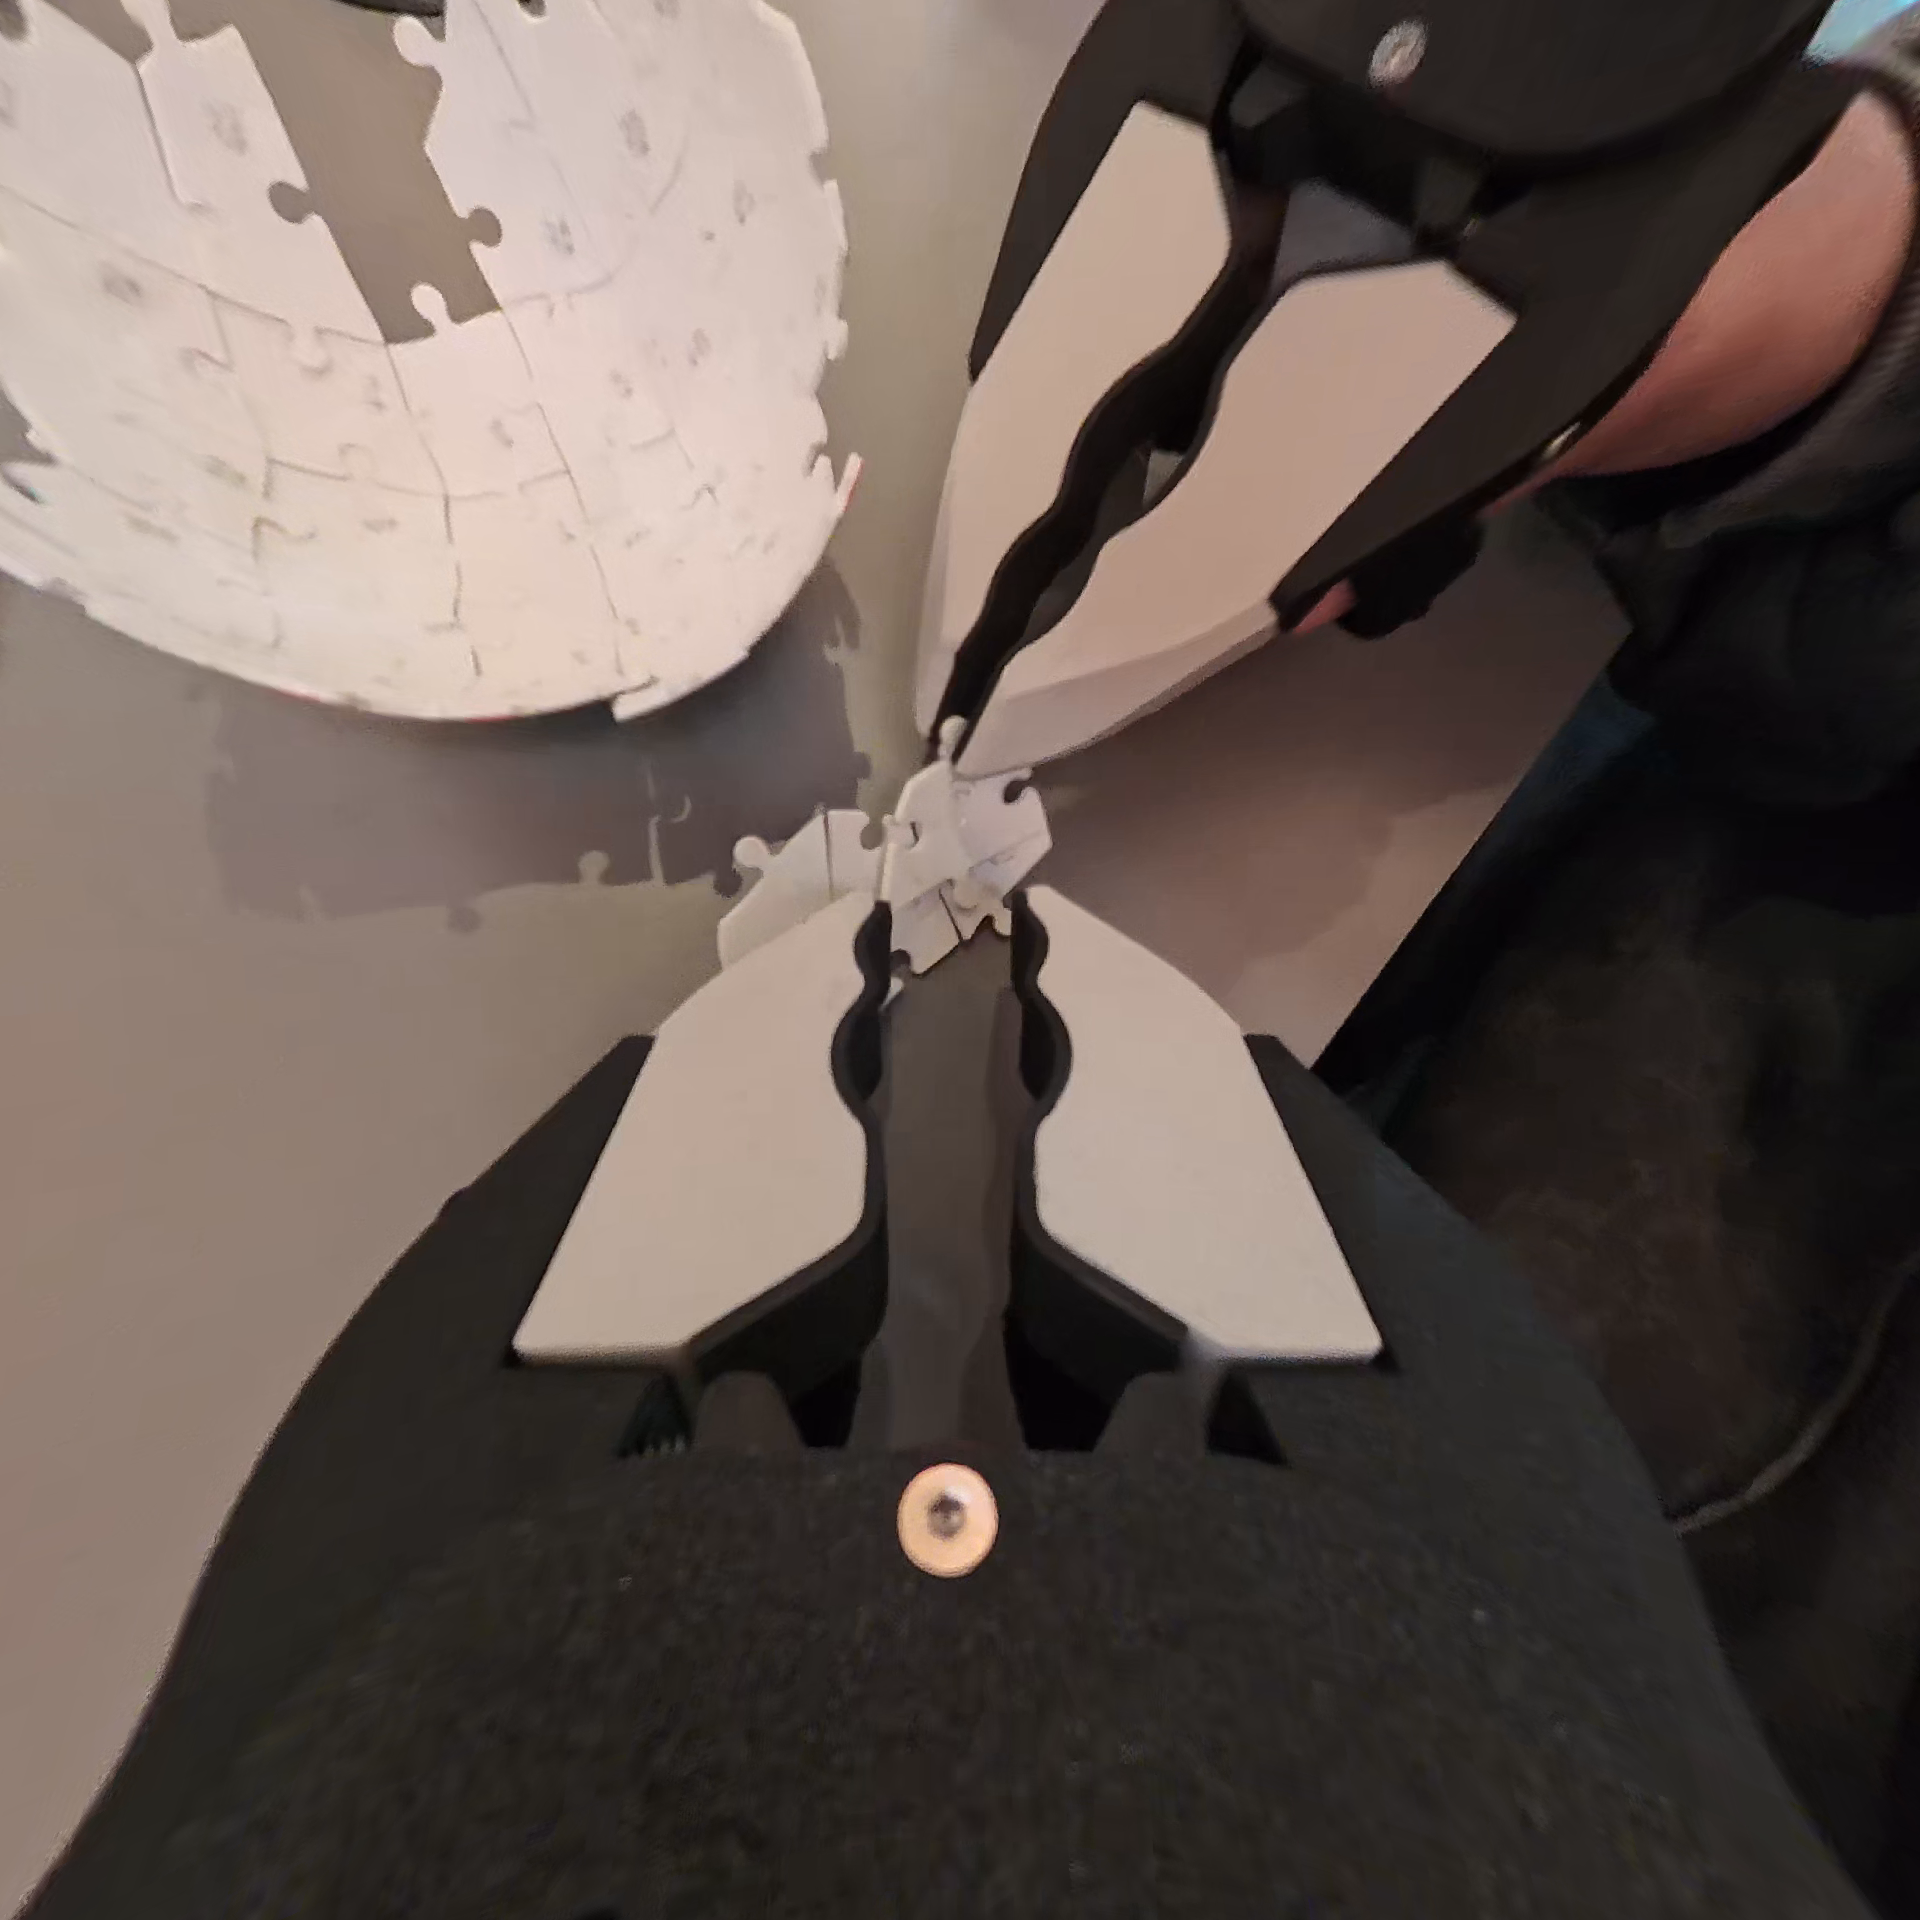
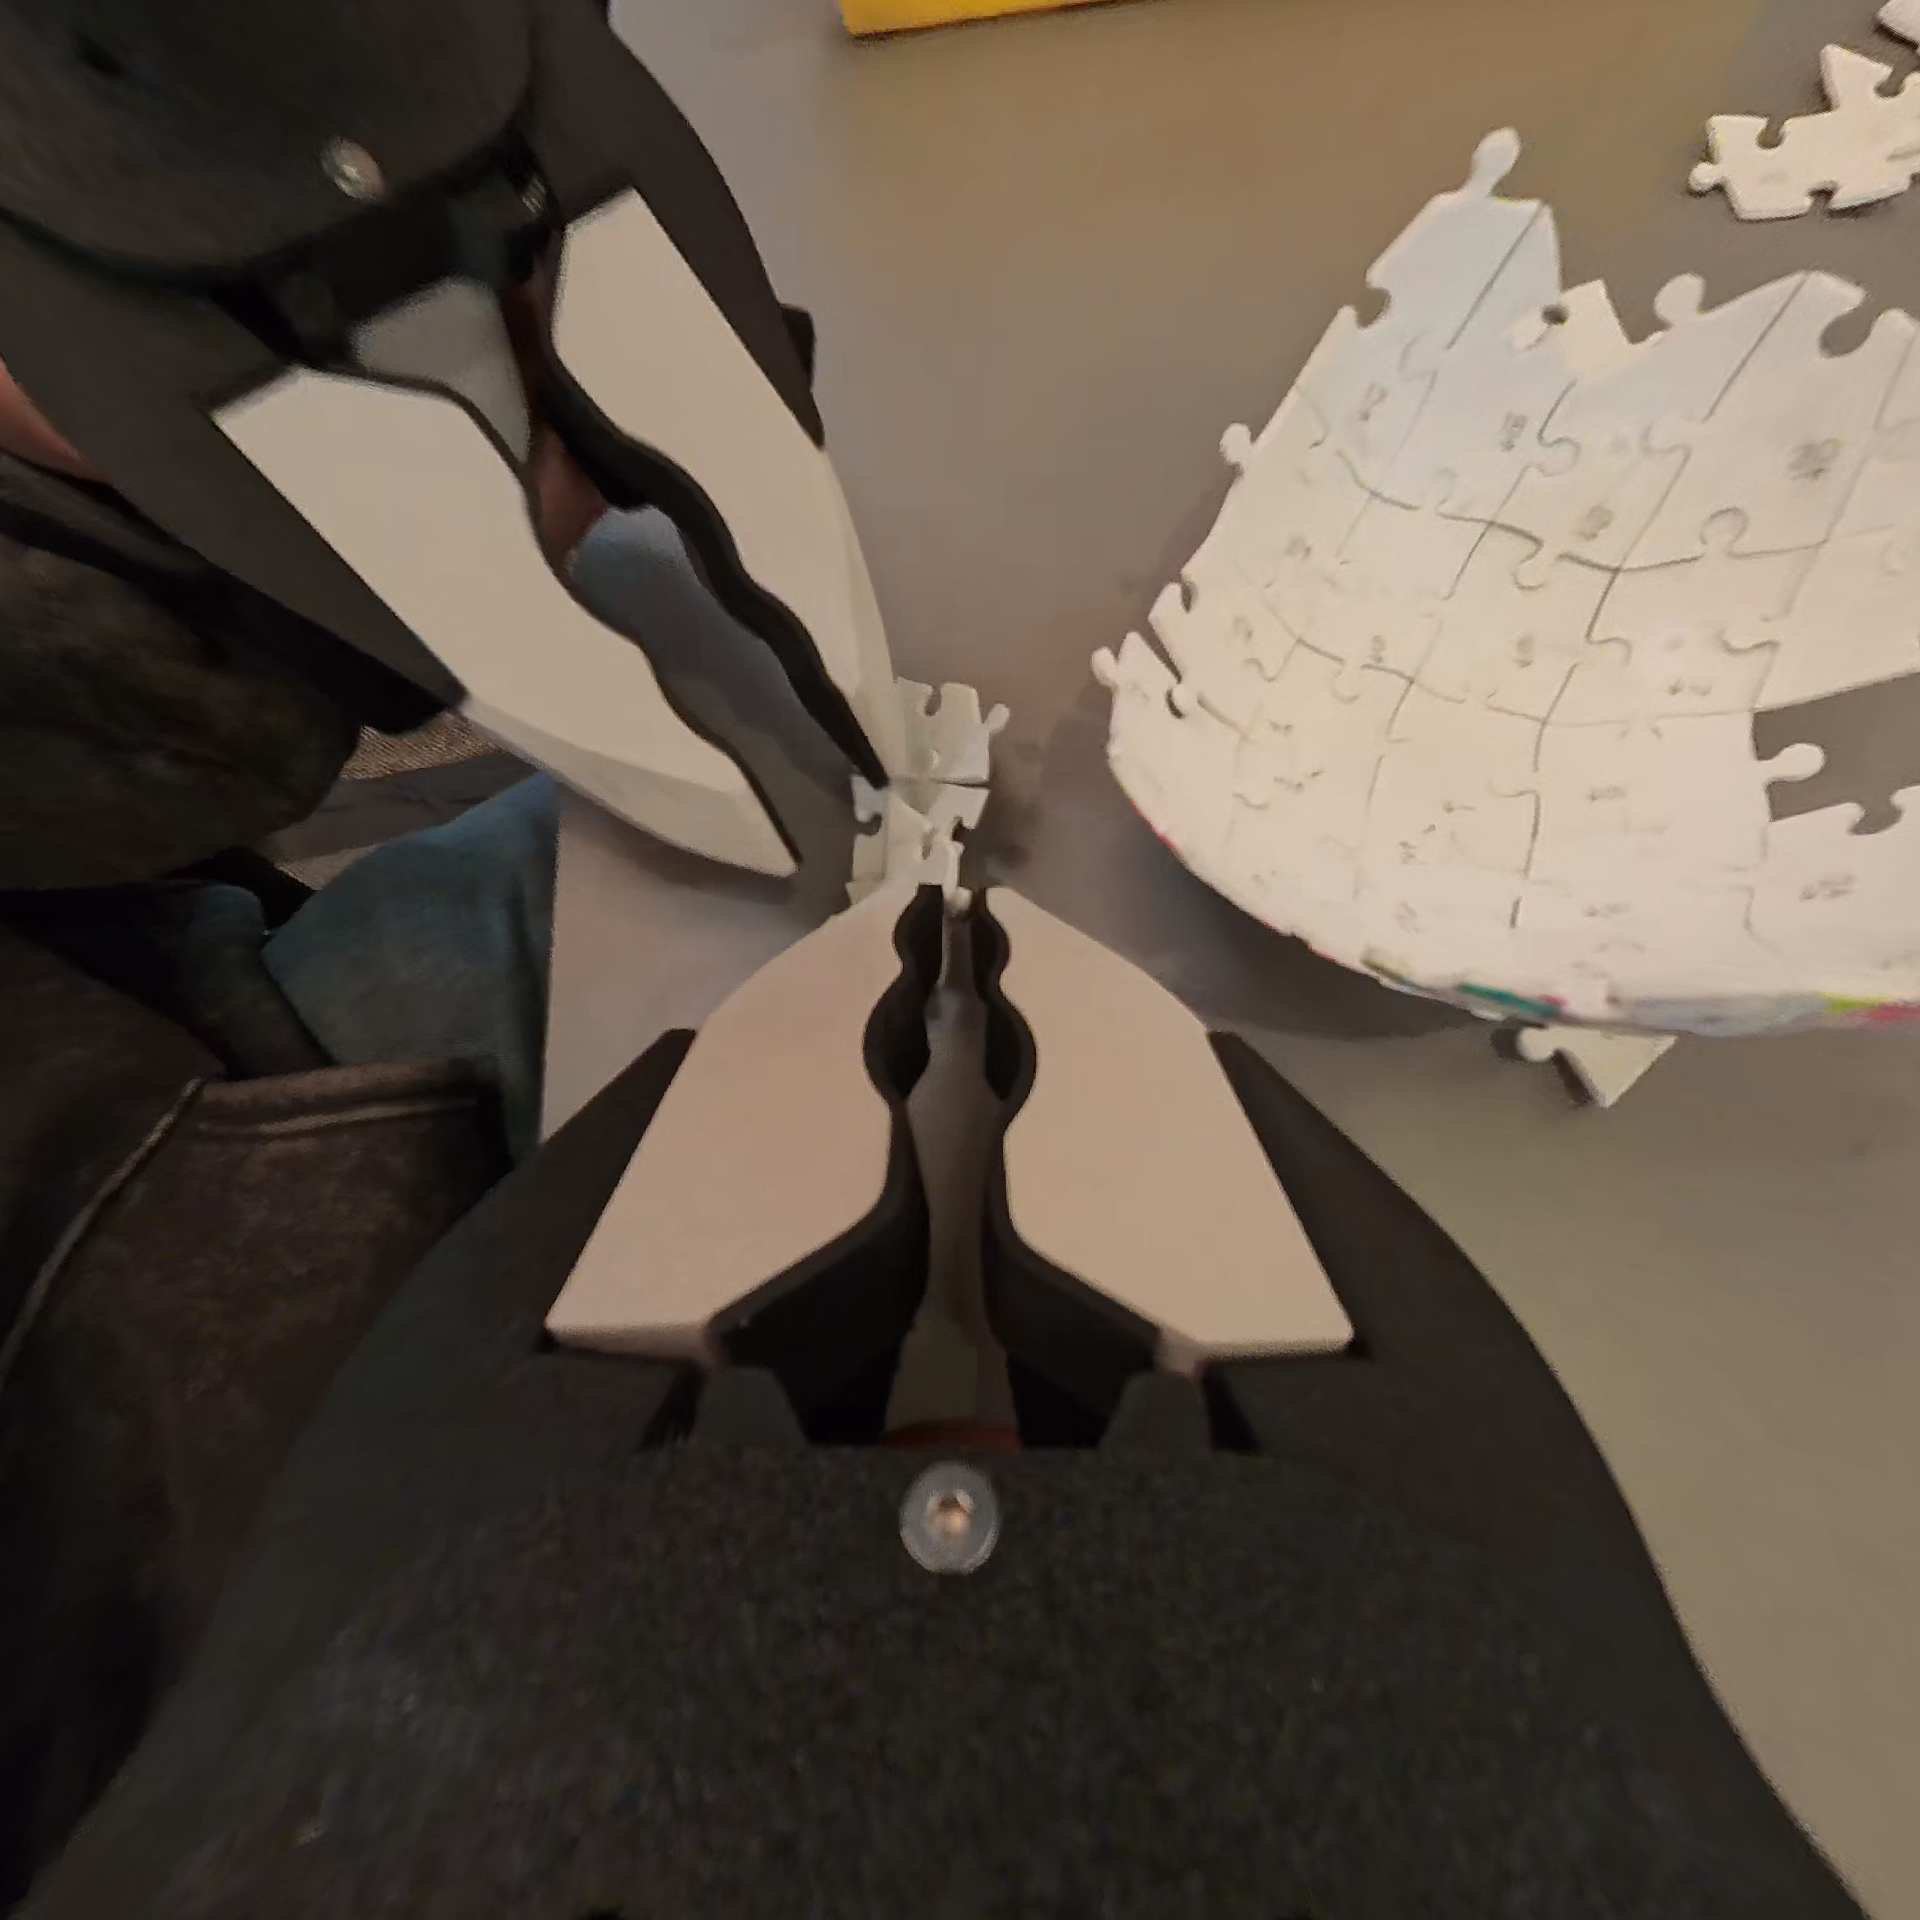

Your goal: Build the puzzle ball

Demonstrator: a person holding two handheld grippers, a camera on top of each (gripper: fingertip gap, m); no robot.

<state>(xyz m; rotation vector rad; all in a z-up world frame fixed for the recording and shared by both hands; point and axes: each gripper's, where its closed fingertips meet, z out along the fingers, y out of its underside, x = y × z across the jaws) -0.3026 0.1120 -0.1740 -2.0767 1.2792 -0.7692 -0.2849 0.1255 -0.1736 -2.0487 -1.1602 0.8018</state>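
Note:
A small cluster of white joined puzzle pieces [image 1: 961, 847] hangs between both grippers, just above the grey table. My left gripper [image 1: 951, 920] is shut on its near edge. My right gripper [image 1: 954, 730] comes in from the upper right and is shut on the far edge. In the right wrist view my right gripper [image 2: 958, 902] pinches the cluster [image 2: 951, 764] from below, and my left gripper [image 2: 878, 784] holds it from the upper left. The partly built puzzle ball [image 1: 416, 416], a white open shell with gaps, rests on the table to the left; it also shows in the right wrist view [image 2: 1507, 675].
Loose joined pieces [image 2: 1818, 156] lie at the far right, and one piece [image 2: 1600, 1060] lies under the shell's rim. A yellow object [image 2: 987, 12] sits at the far edge. The table edge [image 1: 1455, 831] runs close on the right. A person's hand [image 1: 1818, 312] holds the right gripper. Only a small space, under 4 cm, lies between the two pairs of fingers. The yellow object [image 2: 987, 12] is about equally far from each gripper, around 30 cm.

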